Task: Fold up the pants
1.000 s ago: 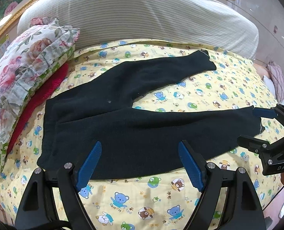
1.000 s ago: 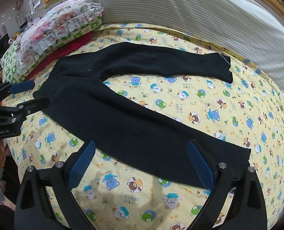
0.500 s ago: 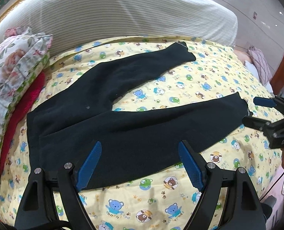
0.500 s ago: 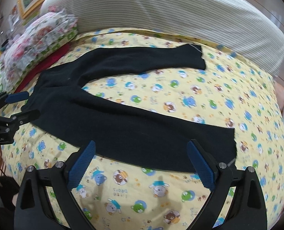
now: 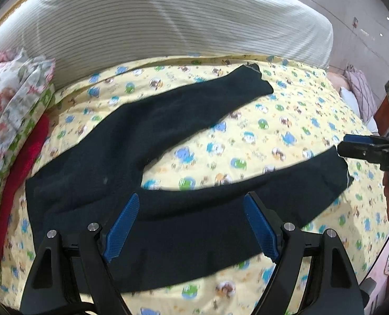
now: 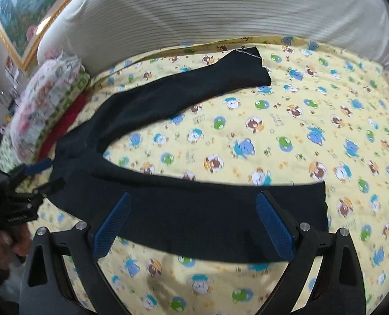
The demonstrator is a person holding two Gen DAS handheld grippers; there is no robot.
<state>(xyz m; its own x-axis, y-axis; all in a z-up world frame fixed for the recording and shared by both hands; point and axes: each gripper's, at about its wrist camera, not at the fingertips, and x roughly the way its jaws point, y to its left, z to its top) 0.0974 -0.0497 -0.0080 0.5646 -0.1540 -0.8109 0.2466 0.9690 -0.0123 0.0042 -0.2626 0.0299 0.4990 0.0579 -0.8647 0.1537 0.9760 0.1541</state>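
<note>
We are moving both grippers closer over the pants [image 5: 168, 162] on the bed [image 5: 286, 120]; left gripper [image 5: 192, 232] and right gripper [image 6: 194, 225] are hanging wide apart, holding nothing.

A home bedroom: a bed [image 5: 294, 120] with a yellow cartoon-bear sheet, a padded striped headboard [image 5: 168, 21], a floral pillow [image 5: 8, 110] at one side, and a gold-framed picture [image 6: 18, 26] on the wall.

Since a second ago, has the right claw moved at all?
Yes. The right claw has come forward over the pants: its open tips, earlier at the near leg's front edge, now reach that leg's far edge by the bear-print sheet.
</note>
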